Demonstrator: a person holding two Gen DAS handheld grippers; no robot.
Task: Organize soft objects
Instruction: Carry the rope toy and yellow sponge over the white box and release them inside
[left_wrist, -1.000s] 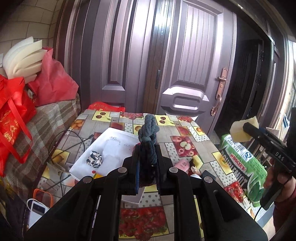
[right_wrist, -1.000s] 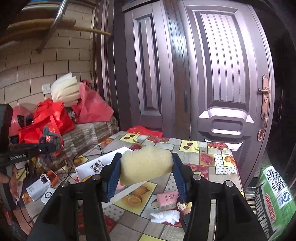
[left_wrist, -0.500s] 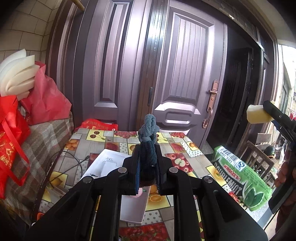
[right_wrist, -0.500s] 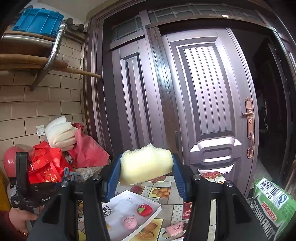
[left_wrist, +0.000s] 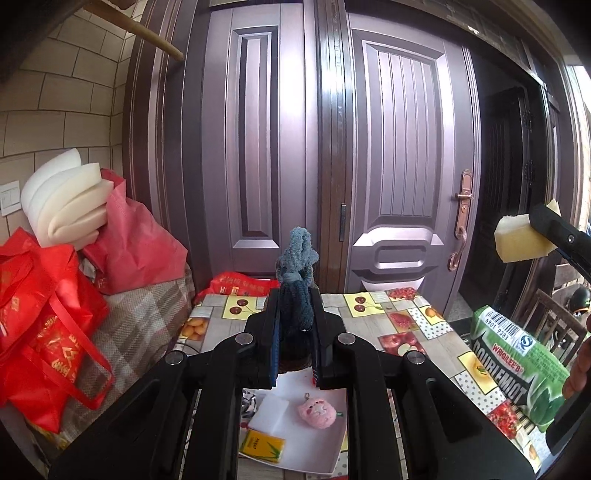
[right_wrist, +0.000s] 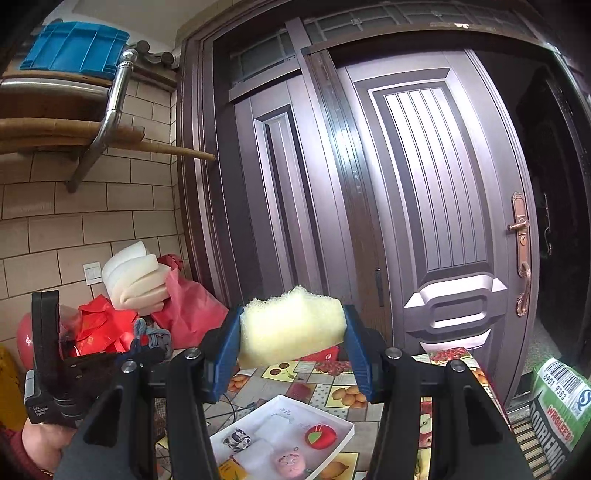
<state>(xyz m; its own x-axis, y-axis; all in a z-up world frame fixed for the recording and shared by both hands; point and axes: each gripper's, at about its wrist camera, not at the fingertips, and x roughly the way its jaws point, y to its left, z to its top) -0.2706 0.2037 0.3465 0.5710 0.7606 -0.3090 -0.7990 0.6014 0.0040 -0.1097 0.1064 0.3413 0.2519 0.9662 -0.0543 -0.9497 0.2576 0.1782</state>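
We hold both loads above shallow white cardboard tray (right_wrist: 343, 424) — left gripper (left_wrist: 295, 317) clamped on grey-blue knitted cloth (left_wrist: 297, 258), right gripper (right_wrist: 291, 332) pinching pale yellow foam sponge (right_wrist: 291, 325) — lower each gently over bare tray floor.

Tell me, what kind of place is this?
Probably a home's entryway or porch: a big double metal door, a tiled brick-pattern wall, and a table with a fruit-print cloth beside stuffed red bags.

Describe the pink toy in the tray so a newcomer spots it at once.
Find the fruit-patterned table before the purple door, then the white tray on it. The pink plush pig lies near the tray's front edge, beside a red round plush; it alone is pale pink with a face.
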